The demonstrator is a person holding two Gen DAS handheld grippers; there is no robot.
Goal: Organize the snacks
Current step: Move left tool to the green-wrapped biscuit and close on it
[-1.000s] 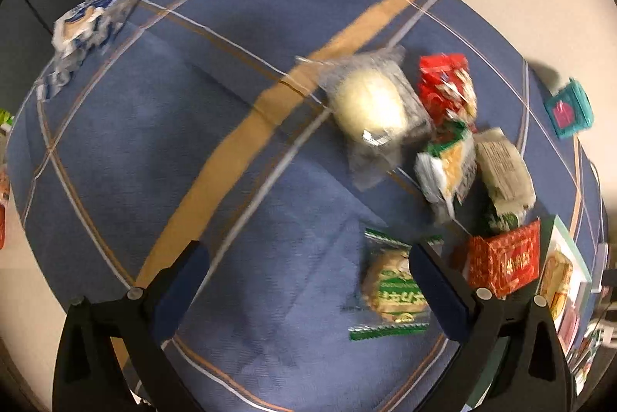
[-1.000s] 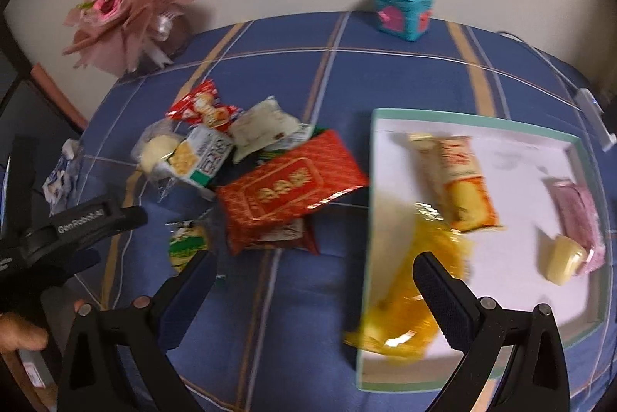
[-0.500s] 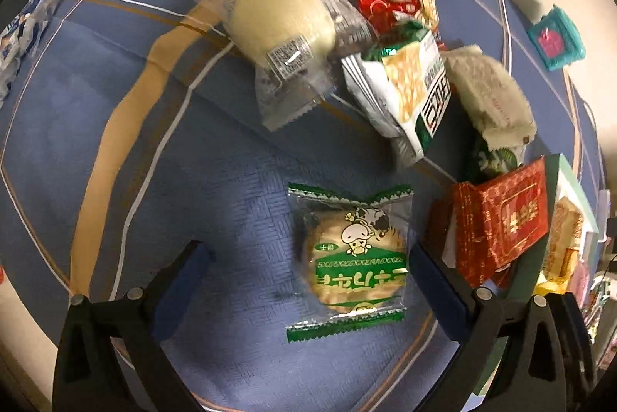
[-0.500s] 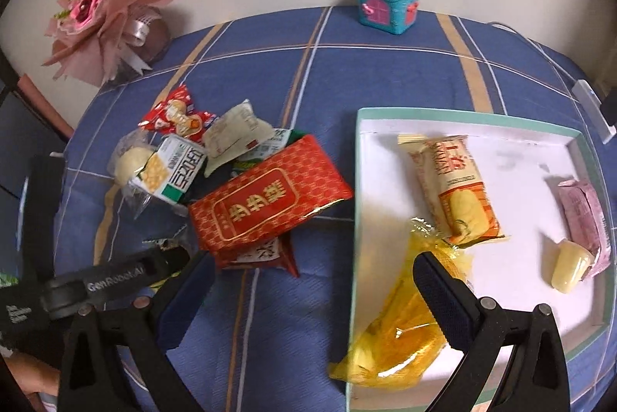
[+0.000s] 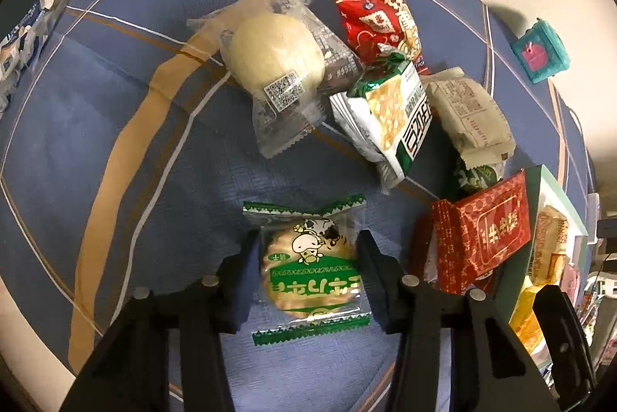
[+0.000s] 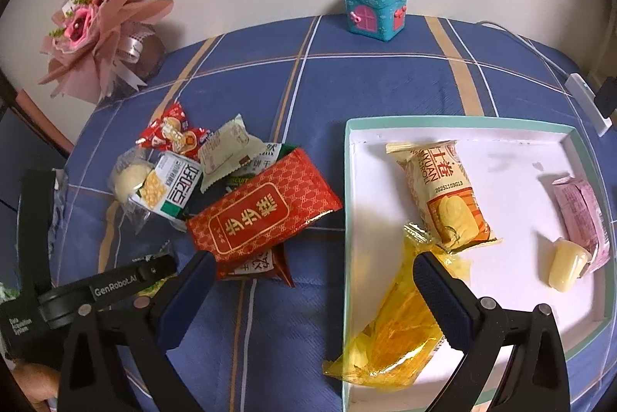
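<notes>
Since a second ago my left gripper (image 5: 306,265) has swung in over the snack pile and its jaws have just been closing, so they now pinch the green-and-clear cracker packet (image 5: 308,267) by its two sides, low on the blue checked cloth (image 5: 115,126). My right gripper (image 6: 314,282) hangs spread and empty over the near edge of the white tray (image 6: 513,180), above the yellow packet (image 6: 389,331) that hangs out over the tray's near rim.

My worry is the wrapper: it is slick film with loose sealed ends, and if the pads have only caught the slack plastic, the round cracker could slide out as I lift, or crack if I squeeze harder. The red packet (image 5: 482,238) lies just beside my right-hand finger and could be nudged on the way to the tray.

All of it sits on a worktop covered with the cloth, which has tan and white stripes and shows soft creases. A pale wall stands behind; a teal toy box (image 6: 376,7) and a pink bouquet (image 6: 96,22) sit at the far edge.
</notes>
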